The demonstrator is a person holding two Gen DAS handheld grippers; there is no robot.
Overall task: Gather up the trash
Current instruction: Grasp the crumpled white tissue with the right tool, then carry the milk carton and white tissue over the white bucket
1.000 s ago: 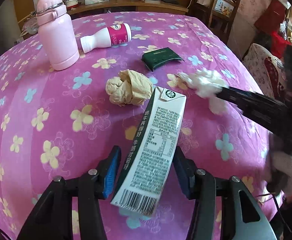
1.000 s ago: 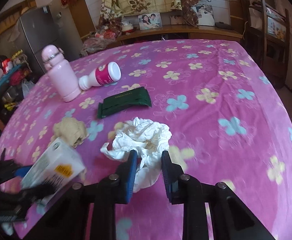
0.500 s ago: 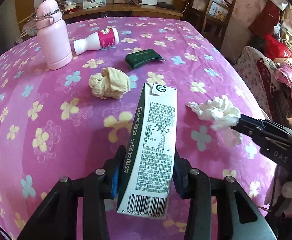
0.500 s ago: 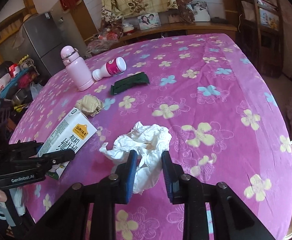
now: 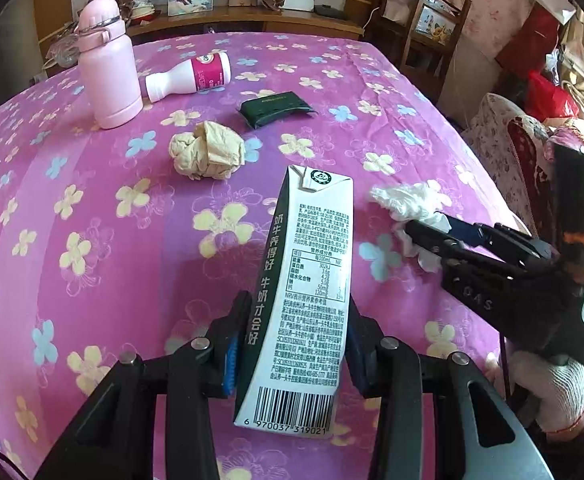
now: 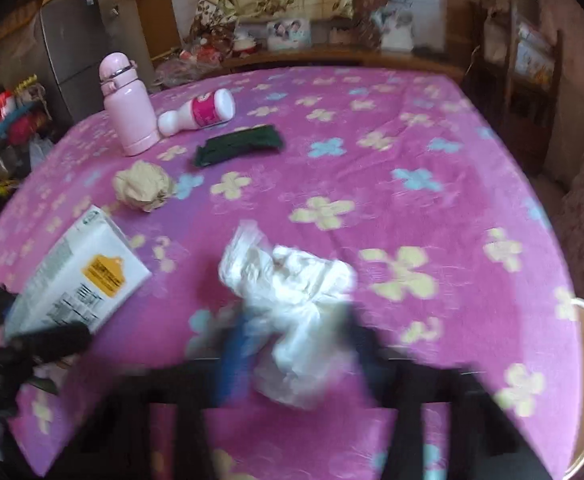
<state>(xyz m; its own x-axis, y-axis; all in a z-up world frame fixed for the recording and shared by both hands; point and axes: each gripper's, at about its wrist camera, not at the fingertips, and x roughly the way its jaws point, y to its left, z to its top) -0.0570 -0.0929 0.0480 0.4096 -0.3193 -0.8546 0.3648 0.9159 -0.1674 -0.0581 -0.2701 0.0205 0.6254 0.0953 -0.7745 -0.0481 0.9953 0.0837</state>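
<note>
- Slipping is the near risk: the left gripper [image 5: 292, 354] clamps only the lower end of the milk carton [image 5: 306, 292], a tall white-and-green box raised over the tablecloth [image 5: 91, 240], so a quick swing could lever it out of the pads.
- Shedding is the risk at right: the right gripper [image 6: 292, 344] has its jaws closing on the white tissue [image 6: 292, 300], a loose crumpled wad with much hanging free; a thin pinch may tear or drop it.
- Farther off, a beige paper ball [image 5: 207, 155], dark green wrapper [image 5: 277, 107] and toppled small bottle [image 5: 191, 78] lie uncollected, near an upright pink flask [image 5: 107, 68].
</note>
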